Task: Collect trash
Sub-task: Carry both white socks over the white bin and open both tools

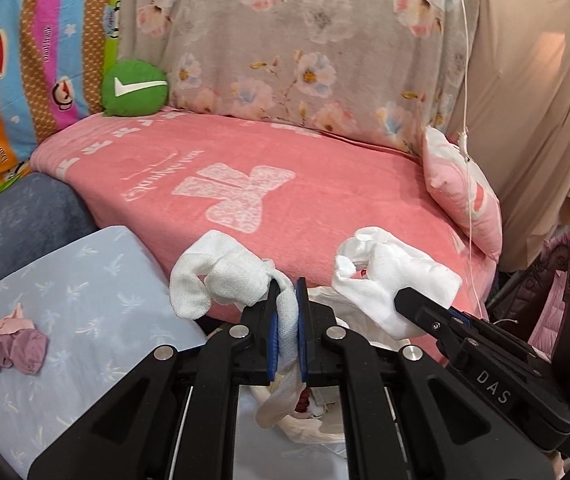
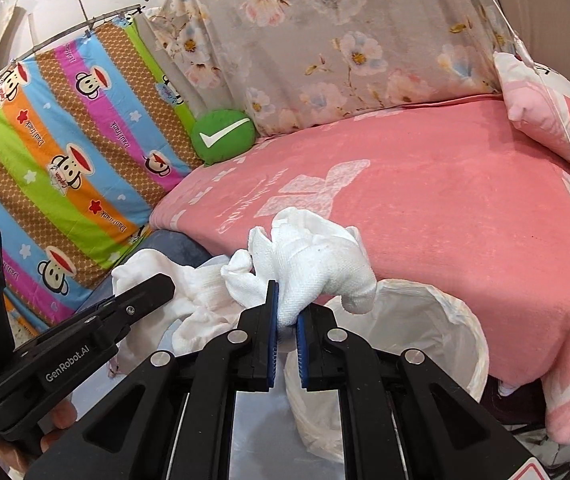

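Observation:
My left gripper is shut on a crumpled white tissue that bulges out to the left of its tips and trails down between the blue pads. My right gripper is shut on a second crumpled white tissue. In the left wrist view that second tissue and the right gripper show at the right. In the right wrist view the left gripper and its tissue show at the left. Just below and to the right stands a bin lined with a white bag. A pink and purple paper wad lies on the light blue cloth.
A pink blanket covers the sofa seat, with a floral cover behind it. A green round cushion sits at the back left and a pink pillow at the right. A light blue patterned cloth lies at the lower left.

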`<state>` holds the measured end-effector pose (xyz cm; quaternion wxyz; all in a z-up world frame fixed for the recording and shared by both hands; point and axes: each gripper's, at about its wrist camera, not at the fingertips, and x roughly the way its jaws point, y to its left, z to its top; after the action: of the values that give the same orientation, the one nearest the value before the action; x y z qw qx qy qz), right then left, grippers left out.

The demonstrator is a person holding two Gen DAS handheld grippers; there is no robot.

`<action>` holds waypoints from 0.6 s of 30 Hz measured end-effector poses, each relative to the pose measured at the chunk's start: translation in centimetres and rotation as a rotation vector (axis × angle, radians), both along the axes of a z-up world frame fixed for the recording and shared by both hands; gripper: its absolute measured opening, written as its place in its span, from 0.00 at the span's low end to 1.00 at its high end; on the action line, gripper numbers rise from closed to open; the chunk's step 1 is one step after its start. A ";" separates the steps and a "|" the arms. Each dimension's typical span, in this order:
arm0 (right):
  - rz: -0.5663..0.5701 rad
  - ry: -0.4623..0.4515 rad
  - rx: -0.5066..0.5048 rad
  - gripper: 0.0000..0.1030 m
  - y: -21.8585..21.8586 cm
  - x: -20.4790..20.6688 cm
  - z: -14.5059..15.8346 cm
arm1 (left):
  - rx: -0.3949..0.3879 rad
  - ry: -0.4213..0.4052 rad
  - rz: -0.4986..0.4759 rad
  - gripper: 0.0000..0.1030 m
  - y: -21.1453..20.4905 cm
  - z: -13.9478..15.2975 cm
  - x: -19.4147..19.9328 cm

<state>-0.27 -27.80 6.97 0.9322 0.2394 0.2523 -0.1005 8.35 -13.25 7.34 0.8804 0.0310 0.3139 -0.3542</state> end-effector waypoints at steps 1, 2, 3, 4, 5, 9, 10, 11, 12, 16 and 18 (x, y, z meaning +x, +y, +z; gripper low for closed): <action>-0.006 0.002 0.001 0.08 -0.3 -0.2 -0.1 | 0.005 0.003 -0.009 0.07 -0.4 -0.1 -0.1; -0.011 0.004 0.002 0.08 -0.7 -0.5 -0.3 | 0.010 0.006 -0.017 0.07 -0.8 -0.2 -0.3; -0.016 0.007 0.003 0.08 -0.9 -0.7 -0.4 | 0.015 0.007 -0.024 0.07 -1.3 -0.3 -0.4; -0.020 0.010 0.003 0.08 -1.1 -0.8 -0.4 | 0.019 0.008 -0.029 0.07 -1.7 -0.4 -0.5; -0.023 0.012 0.004 0.08 -1.3 -0.9 -0.5 | 0.023 0.010 -0.035 0.07 -2.1 -0.5 -0.6; -0.035 0.024 0.010 0.08 -1.8 -1.3 -0.9 | 0.037 0.012 -0.054 0.08 -3.3 -0.7 -0.9; -0.036 0.026 0.013 0.08 -1.9 -1.4 -1.1 | 0.041 0.013 -0.056 0.08 -3.4 -0.8 -0.9; -0.038 0.029 0.016 0.08 -2.1 -1.4 -1.2 | 0.045 0.016 -0.058 0.08 -3.6 -0.9 -1.0; -0.040 0.033 0.020 0.09 -2.2 -1.3 -1.3 | 0.047 0.017 -0.062 0.09 -3.8 -0.9 -1.0; -0.048 0.045 0.025 0.13 -2.5 -1.2 -1.6 | 0.048 0.014 -0.065 0.09 -4.4 -1.0 -1.1; -0.055 0.048 0.025 0.13 -2.5 -1.2 -1.7 | 0.050 0.015 -0.061 0.09 -4.5 -1.0 -1.1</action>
<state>-1.51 -30.33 5.27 0.9197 0.2553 0.2693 -0.1287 7.29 -17.73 6.35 0.8657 0.0600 0.3282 -0.3732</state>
